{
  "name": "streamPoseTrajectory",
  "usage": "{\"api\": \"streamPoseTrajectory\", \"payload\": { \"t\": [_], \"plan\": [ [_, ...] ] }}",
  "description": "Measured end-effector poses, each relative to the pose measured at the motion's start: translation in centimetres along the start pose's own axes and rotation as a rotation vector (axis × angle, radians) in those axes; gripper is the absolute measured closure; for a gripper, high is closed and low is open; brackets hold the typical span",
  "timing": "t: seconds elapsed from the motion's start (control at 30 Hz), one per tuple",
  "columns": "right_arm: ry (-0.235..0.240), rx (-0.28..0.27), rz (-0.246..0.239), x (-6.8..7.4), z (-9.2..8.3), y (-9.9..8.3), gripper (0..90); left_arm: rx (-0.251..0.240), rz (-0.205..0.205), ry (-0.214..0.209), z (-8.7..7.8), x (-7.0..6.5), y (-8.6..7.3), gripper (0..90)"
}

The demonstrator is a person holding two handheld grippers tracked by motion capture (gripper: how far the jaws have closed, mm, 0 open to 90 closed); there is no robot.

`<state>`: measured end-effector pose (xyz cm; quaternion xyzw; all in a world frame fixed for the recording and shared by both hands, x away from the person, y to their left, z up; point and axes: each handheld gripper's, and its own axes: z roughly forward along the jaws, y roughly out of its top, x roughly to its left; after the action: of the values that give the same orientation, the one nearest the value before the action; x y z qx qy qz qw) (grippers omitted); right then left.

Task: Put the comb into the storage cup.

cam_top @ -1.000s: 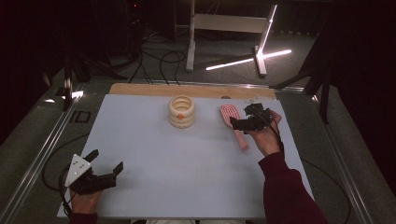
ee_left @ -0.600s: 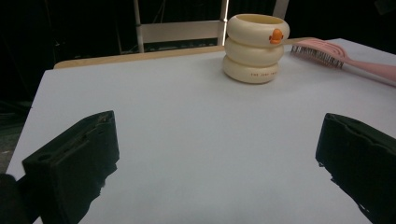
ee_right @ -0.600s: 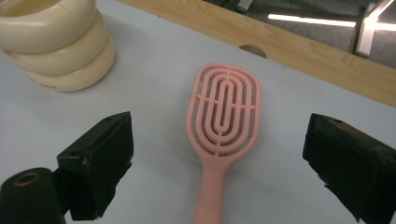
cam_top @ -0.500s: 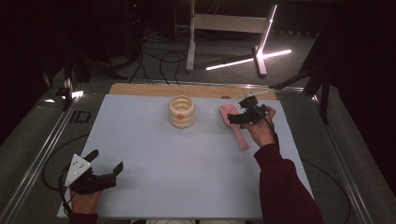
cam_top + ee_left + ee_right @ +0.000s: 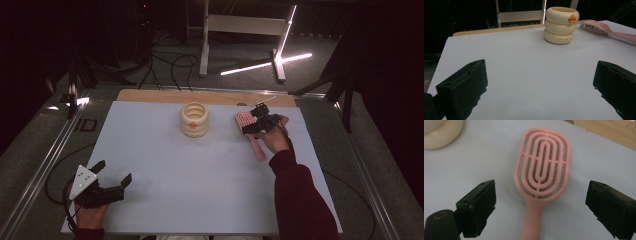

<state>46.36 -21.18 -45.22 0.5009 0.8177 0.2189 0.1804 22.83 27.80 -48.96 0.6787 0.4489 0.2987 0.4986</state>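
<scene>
pale grey table top (image 5: 200,180) under dim light, dark floor with cables and a white stand beyond the far edge.

nearest, at the near left corner: left gripper (image 5: 111,176) held low over the table in a hand (image 5: 89,217), grey three-cornered plate on top, jaws spread wide with nothing between them. same in the left gripper view (image 5: 540,82): two black jaws well apart, bare table between, pointed toward the far right.

farther in, right of centre: dark red sleeve (image 5: 295,195) reaching up from the near edge to a hand (image 5: 276,137) on the right gripper (image 5: 250,124).

right gripper poised over a pink hairbrush (image 5: 252,134), jaws released and set wide. seen clearly in the right gripper view (image 5: 541,207): pink hairbrush (image 5: 541,180) lying flat with bristles down, oval slotted head away from the camera, handle running toward it between the two jaws, neither jaw touching.

left of the brush, near but apart, toward the far middle: cream ringed holder (image 5: 194,119), three stacked rounded rings with a small orange mark on the side, upright; also visible in the left gripper view (image 5: 561,25) with the brush (image 5: 599,27) just to its right.

farthest: strip of bare wood (image 5: 150,96) along the far table edge.
</scene>
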Motion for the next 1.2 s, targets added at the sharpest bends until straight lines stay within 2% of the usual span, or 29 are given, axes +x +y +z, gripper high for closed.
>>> {"api": "streamPoseTrajectory", "payload": {
  "t": [0.23, 0.5, 0.8, 1.03, 1.2],
  "plan": [
    [0.008, 0.054, 0.013, -0.2, 1.4, -0.1, 13.1, 0.004, 0.0, -0.001, 0.1, 0.0, 0.0, 0.0],
    [-0.004, 0.111, 0.004, -0.1, 2.6, -0.3, 15.1, 0.006, 0.002, -0.002, 0.1, -0.1, 0.0, 0.0],
    [-0.009, 0.169, 0.028, -0.5, 3.6, -0.7, 17.6, 0.007, 0.0, -0.001, 0.1, 0.0, -0.1, 0.0],
    [-0.008, 0.199, 0.052, -0.8, 4.3, -1.2, 24.0, 0.009, -0.001, 0.0, 0.1, 0.0, -0.1, 0.0],
    [0.0, 0.219, 0.067, -0.9, 4.8, -1.5, 31.9, 0.009, -0.001, 0.001, 0.1, 0.0, -0.1, 0.0]
  ]
}}
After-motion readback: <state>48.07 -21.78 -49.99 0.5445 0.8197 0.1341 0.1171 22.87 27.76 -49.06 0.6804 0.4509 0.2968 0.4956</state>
